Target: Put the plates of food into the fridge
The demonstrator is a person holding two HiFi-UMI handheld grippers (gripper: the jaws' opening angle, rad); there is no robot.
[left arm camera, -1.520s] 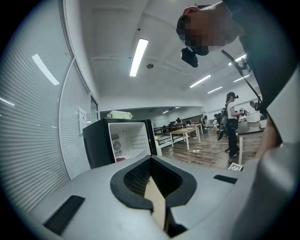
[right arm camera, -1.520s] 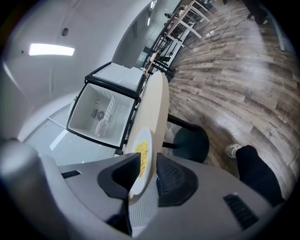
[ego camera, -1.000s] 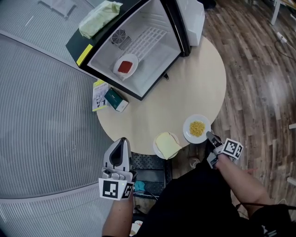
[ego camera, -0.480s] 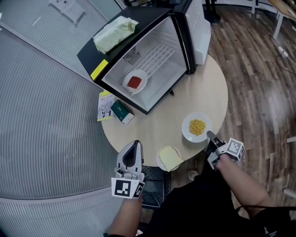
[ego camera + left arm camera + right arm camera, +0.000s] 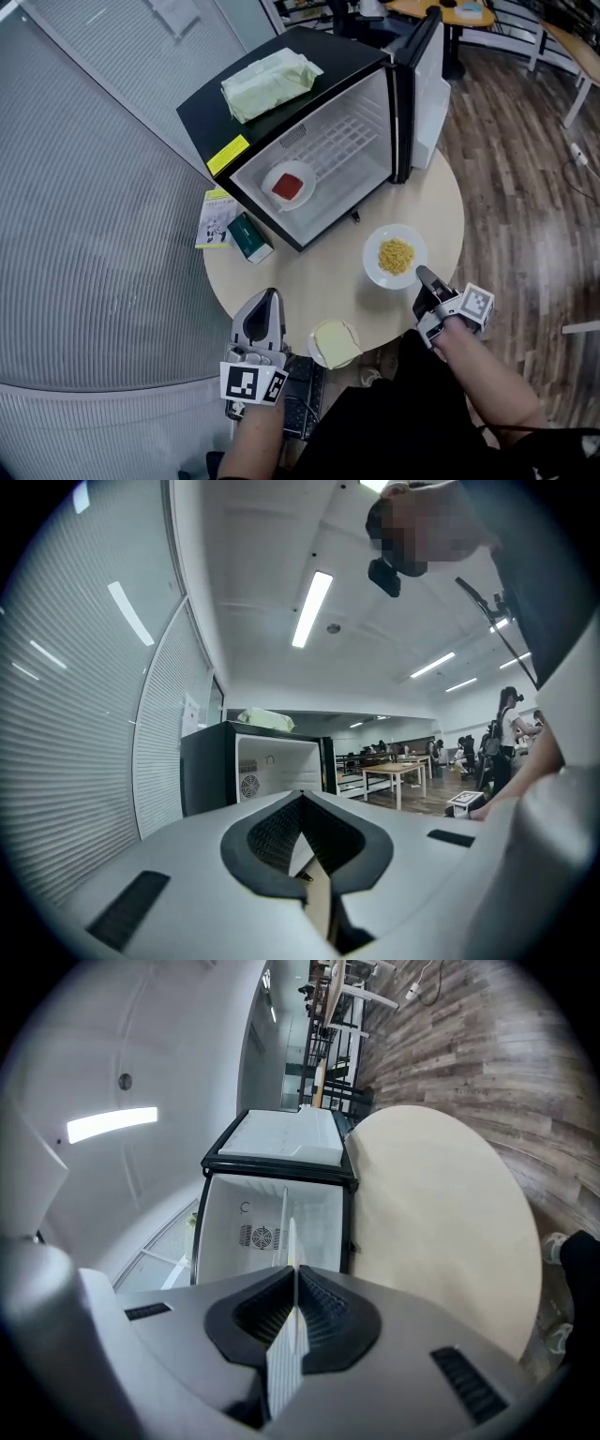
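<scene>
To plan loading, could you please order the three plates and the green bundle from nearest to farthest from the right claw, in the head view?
1. Yellow-kernel plate, in the right claw.
2. Yellow-slab plate, table's near edge.
3. Red-food plate, inside fridge.
4. Green bundle, atop fridge.

Bright, even light from ceiling strips [image 5: 312,608]; faint shadows on the worktop [image 5: 328,272]. Gripper views bulge fisheye-wise, corners black; left tongs [image 5: 300,797] soft up close.

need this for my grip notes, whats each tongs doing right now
Left tongs: closed, empty.
Right tongs: closed on the rim of the yellow-food plate.
</scene>
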